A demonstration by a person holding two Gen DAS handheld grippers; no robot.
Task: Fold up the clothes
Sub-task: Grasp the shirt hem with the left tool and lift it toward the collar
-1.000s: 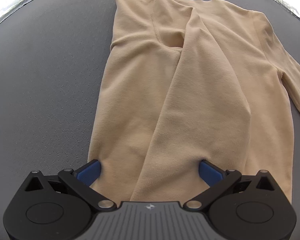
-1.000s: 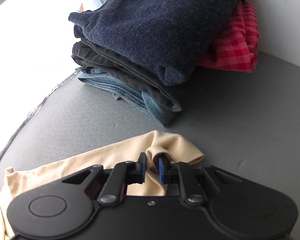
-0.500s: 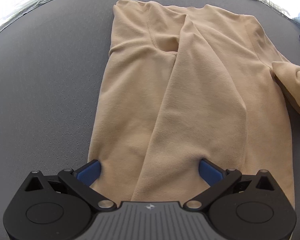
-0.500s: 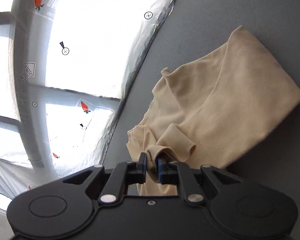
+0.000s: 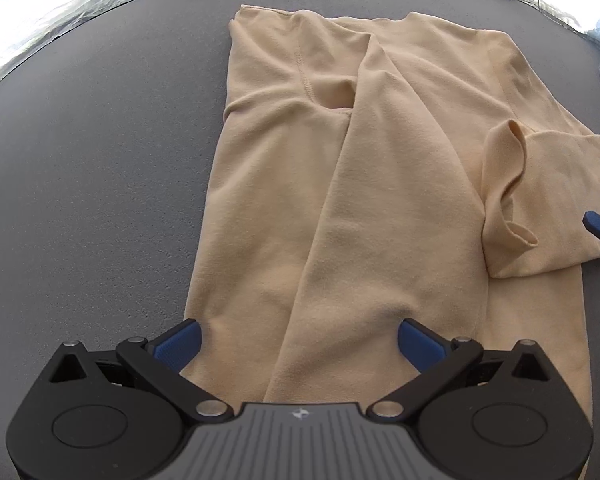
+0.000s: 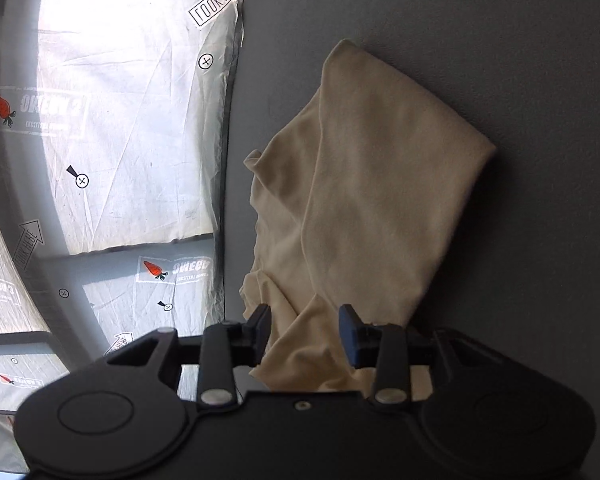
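Beige fabric fills the middle of both views: a tan long-sleeved shirt (image 5: 380,208) lies flat on a dark grey table (image 5: 100,168), its hem toward the left wrist camera and its neckline at the far end. One side of the shirt is folded lengthwise over the body, leaving a long diagonal crease running from the collar area down to the hem. On the right side of this view, a sleeve (image 5: 540,200) is doubled back on top of the shirt, its cuff end curled up in a loose open loop.

The left gripper (image 5: 298,340) sits low over the hem with its blue-padded fingers (image 5: 180,342) spread wide; the cloth lies between them, but the pads do not pinch it.

From the right wrist camera, the same shirt (image 6: 372,200) appears paler, stretching away across the table (image 6: 520,60). The right gripper (image 6: 305,330) hovers over the near fold of fabric with its fingers partly apart, the cloth passing through the gap without being clamped. One blue pad of this gripper also shows at the far right edge of the left wrist view, just beside the folded sleeve.

Beyond the table's edge lies crinkled translucent plastic sheeting (image 6: 120,140) printed with small red carrots, arrows and lettering, brightly backlit.
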